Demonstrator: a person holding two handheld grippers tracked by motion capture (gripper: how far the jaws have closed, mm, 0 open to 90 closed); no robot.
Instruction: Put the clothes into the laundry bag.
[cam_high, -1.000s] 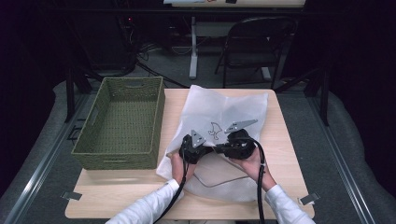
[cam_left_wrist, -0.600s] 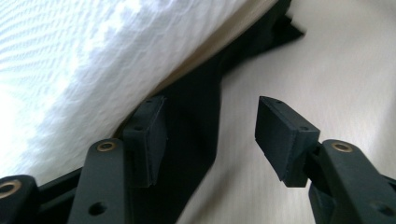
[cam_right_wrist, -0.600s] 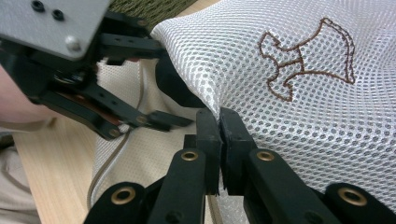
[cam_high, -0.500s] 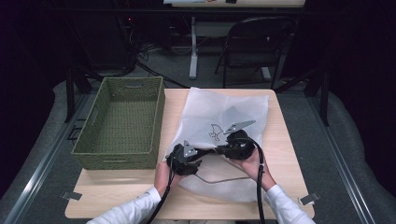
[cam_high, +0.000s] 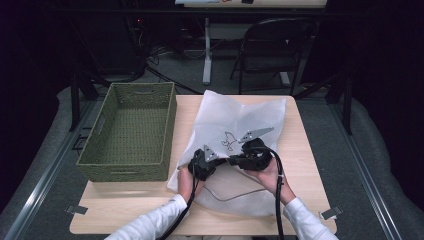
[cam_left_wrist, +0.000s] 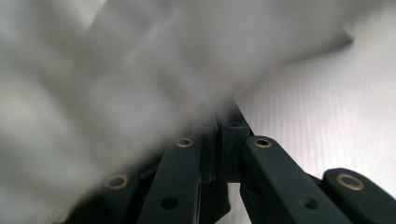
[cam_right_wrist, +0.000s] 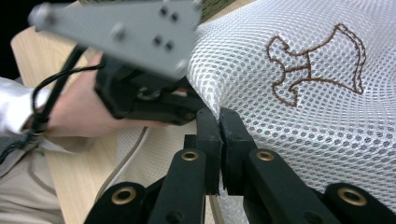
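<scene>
High view shows a white mesh bag (cam_high: 240, 125) lying flat in the middle of a wooden table (cam_high: 310, 165). It has a small brown stitched shape on it. A green woven basket (cam_high: 131, 131) sits at the left of the frame, just beside the bag, and nothing is in it.

Both grippers are low in the middle of the frame, at the bag's near fold. The left gripper (cam_high: 200, 164) has just been closing, and its black jaws are now pressed together on a bit of the white cloth, which hangs over them in the left gripper view. The right gripper (cam_right_wrist: 219, 122) is pinching the mesh edge too, jaws tight, close by the brown shape.

I think the job is folding the bag or moving it into the basket. The grabbing part looks done. Lifting, folding and putting away are all left to do.

The table is light wood. Around it the room is dark, with a grey floor, a folding chair (cam_high: 272, 50) at the top and some cables.
</scene>
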